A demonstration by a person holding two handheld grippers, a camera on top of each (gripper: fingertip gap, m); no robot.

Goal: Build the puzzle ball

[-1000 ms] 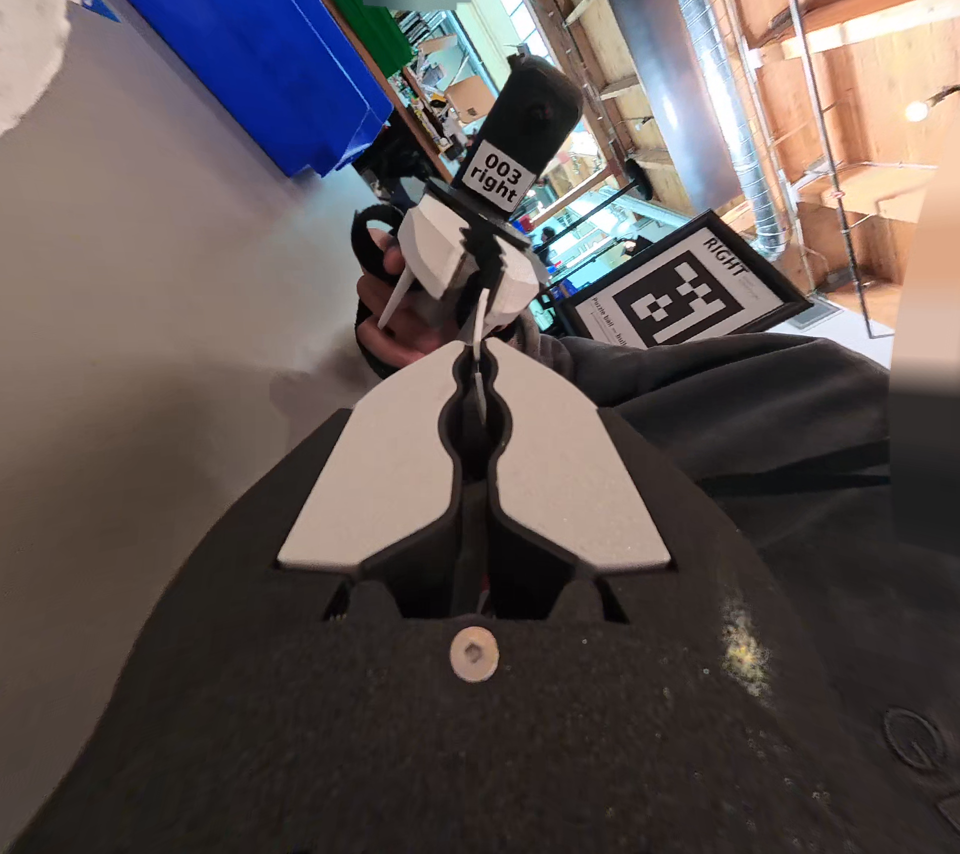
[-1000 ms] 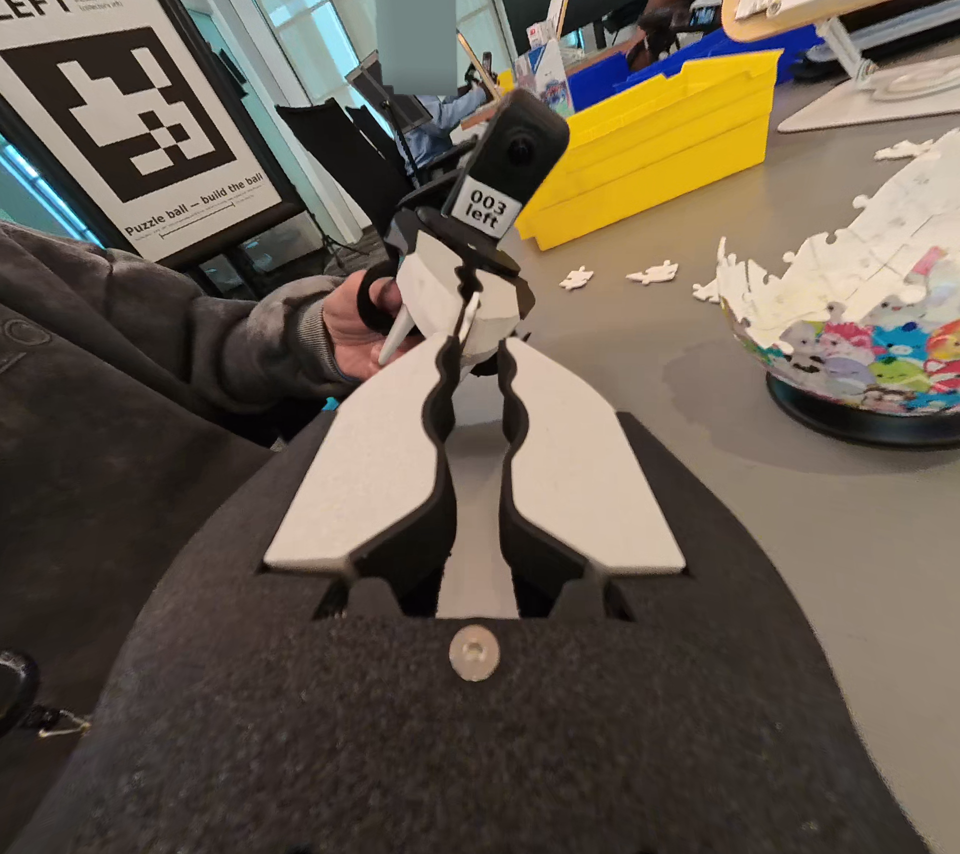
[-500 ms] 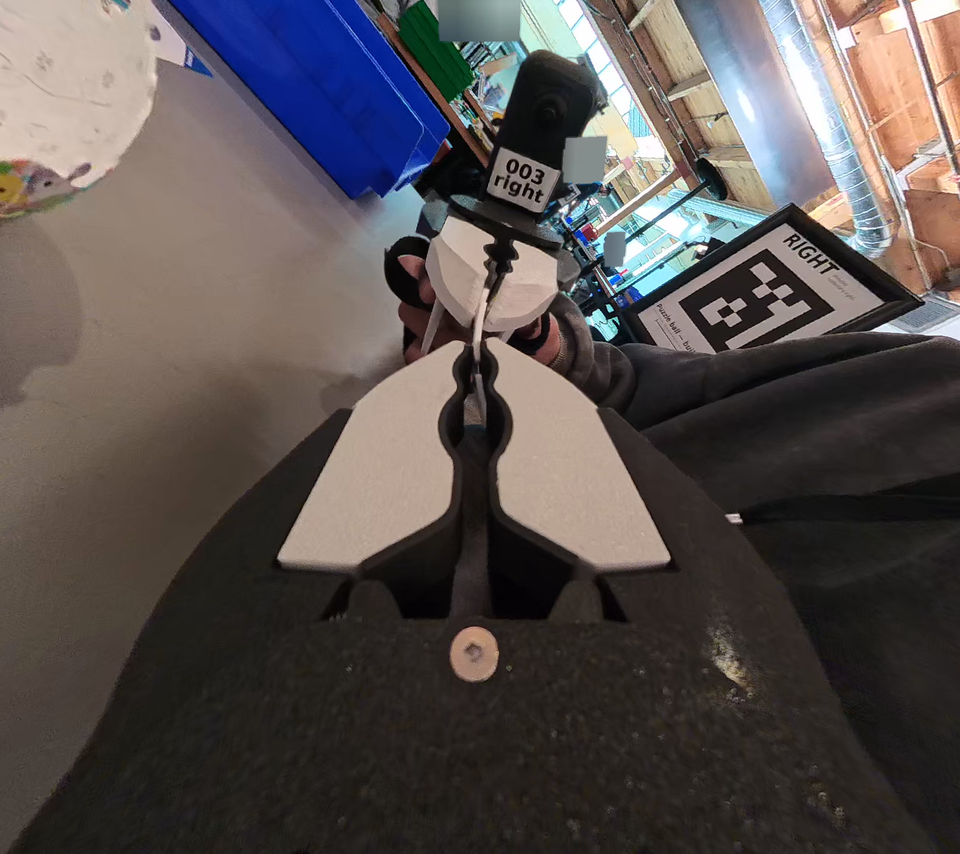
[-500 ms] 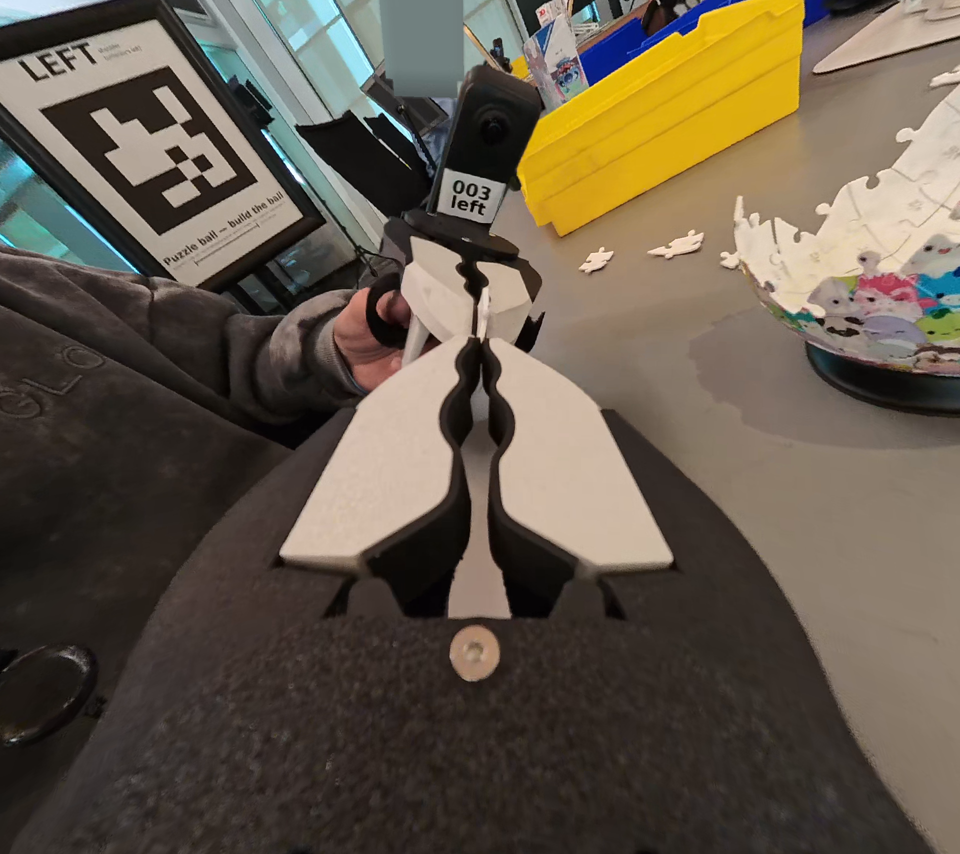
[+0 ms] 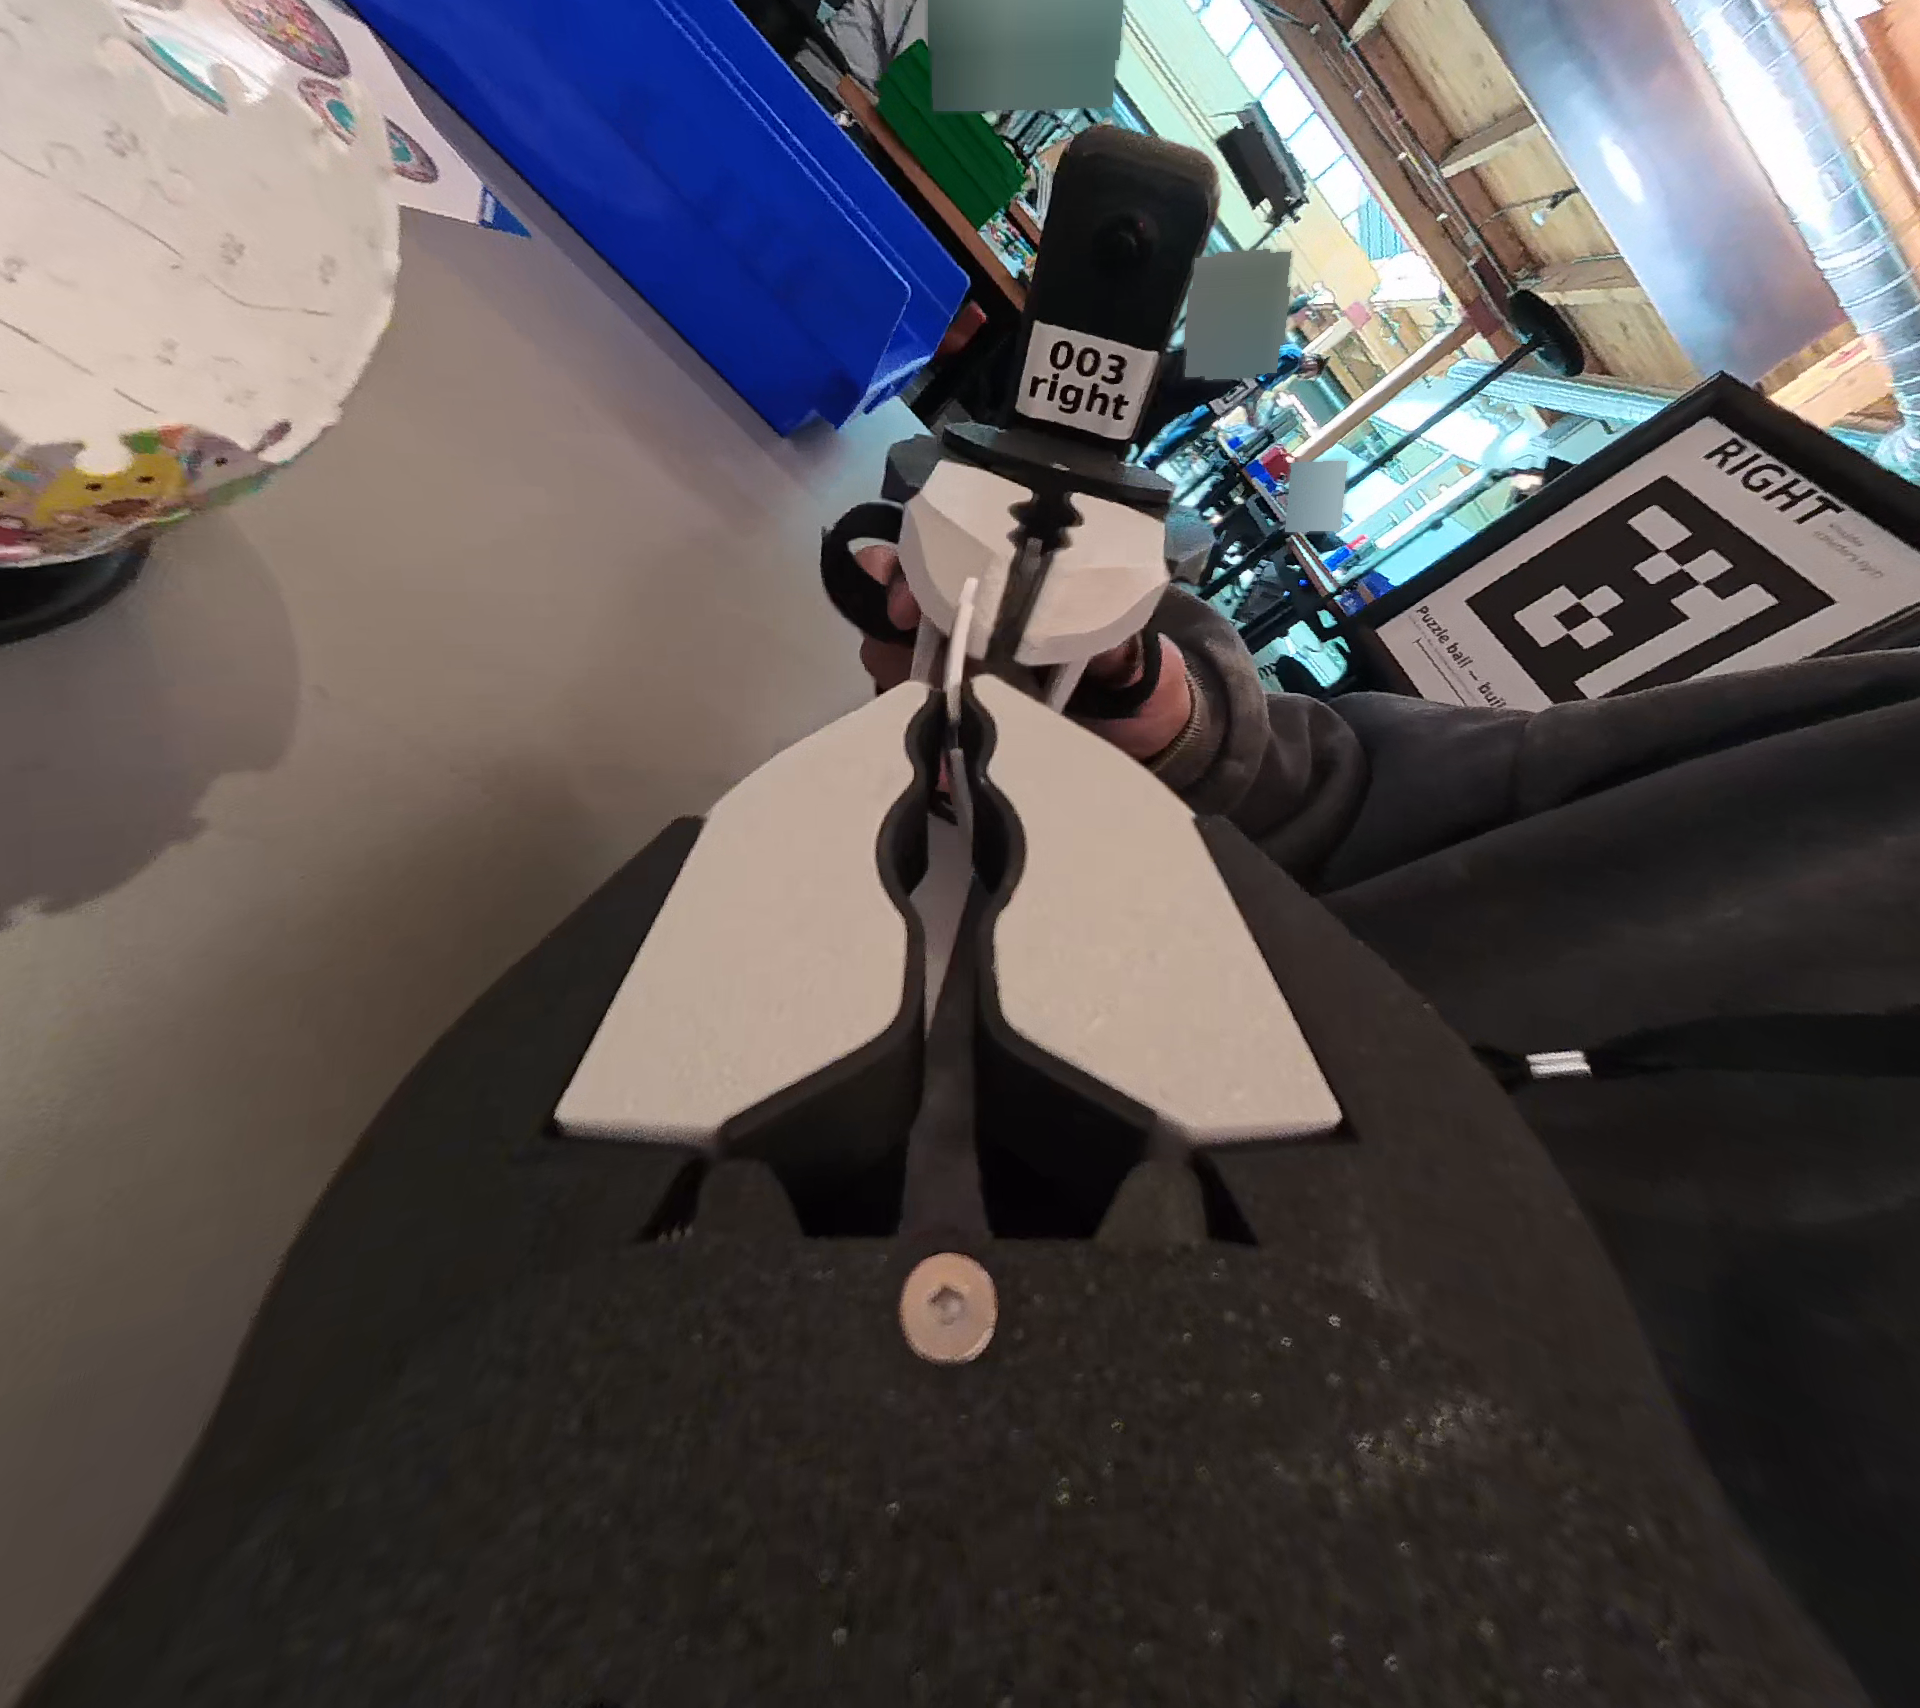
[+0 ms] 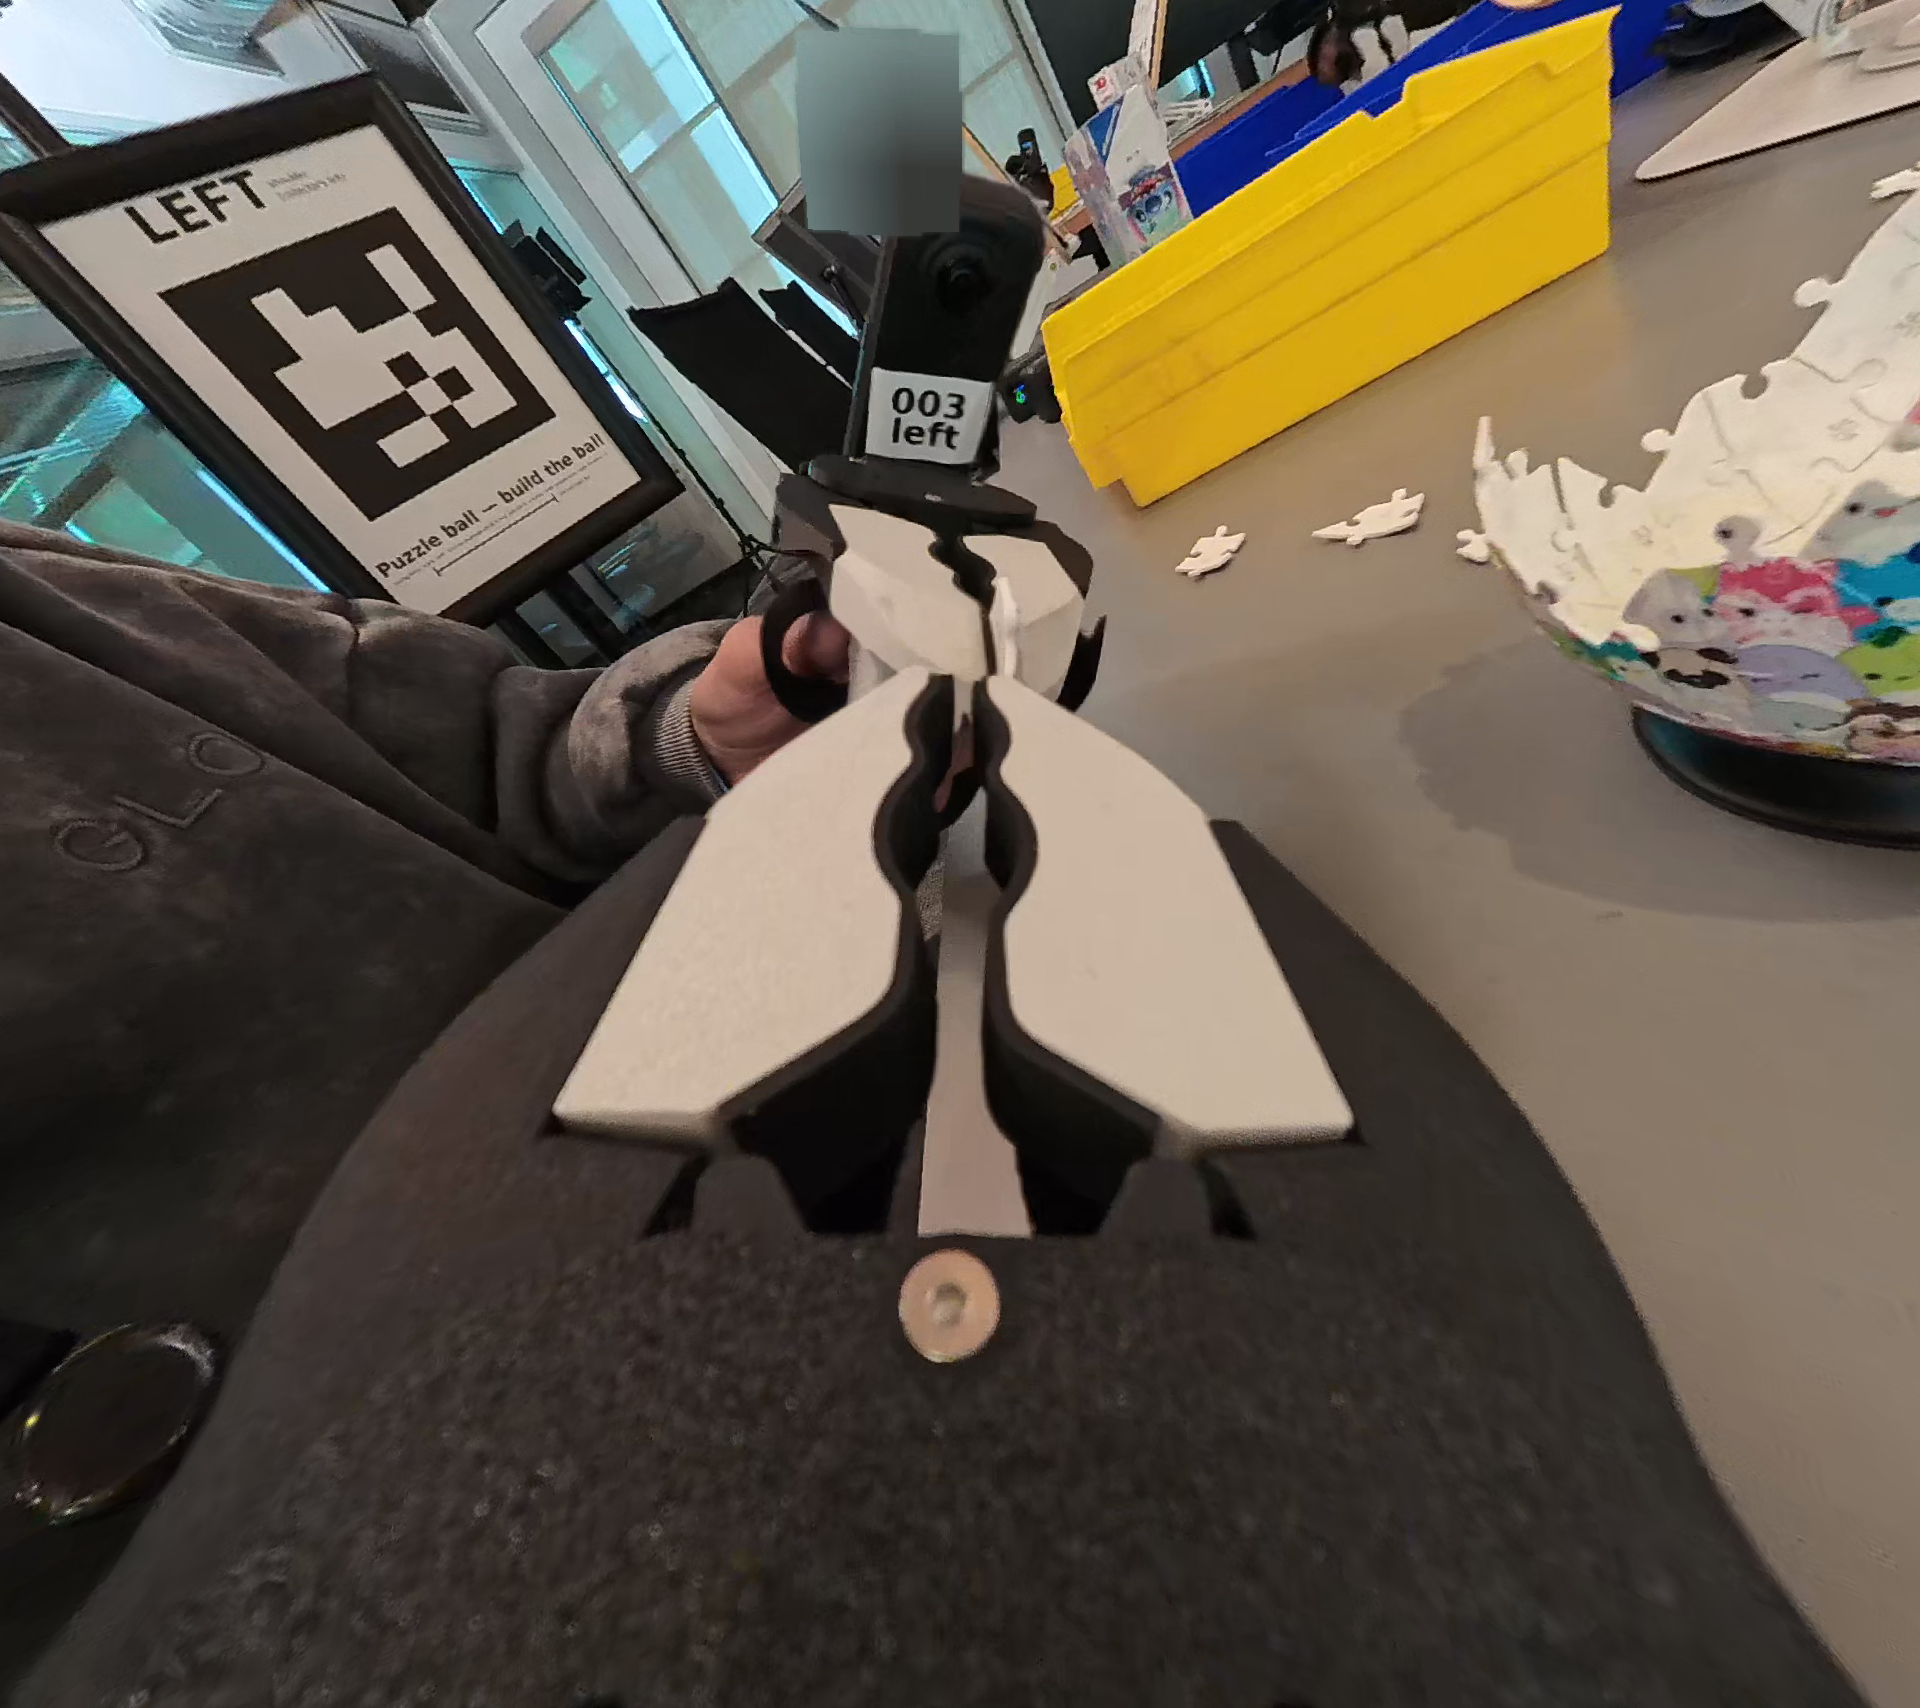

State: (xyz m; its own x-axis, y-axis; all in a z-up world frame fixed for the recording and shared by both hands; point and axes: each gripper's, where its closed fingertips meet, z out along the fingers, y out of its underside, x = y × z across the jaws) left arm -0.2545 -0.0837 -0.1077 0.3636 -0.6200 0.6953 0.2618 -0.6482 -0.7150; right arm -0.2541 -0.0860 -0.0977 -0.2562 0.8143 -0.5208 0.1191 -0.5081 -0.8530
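Observation:
My two grippers face each other, tip to tip, above the grey table. My left gripper (image 5: 951,702) is shut on a thin white puzzle piece (image 5: 961,630) that sticks out past its tips. My right gripper (image 6: 961,692) is shut on the same puzzle piece (image 6: 1003,619) from the other side. The right gripper also shows in the left wrist view (image 5: 1023,609), and the left gripper shows in the right wrist view (image 6: 966,609). The partly built puzzle ball (image 6: 1766,578), an open colourful bowl on a black stand, sits to my right; it also shows in the left wrist view (image 5: 156,256).
Two loose white pieces (image 6: 1210,552) (image 6: 1371,515) lie on the table near a yellow bin (image 6: 1351,287). A blue bin (image 5: 623,100) stands beyond the ball. Framed marker signs (image 6: 343,370) (image 5: 1662,598) stand behind. A person's dark sleeve (image 6: 260,775) fills the near side. The grippers are tip to tip, or close to it.
My right gripper went from open to shut on the piece held by the left gripper. Both grippers turned, and the puzzle ball came further into the left wrist view.

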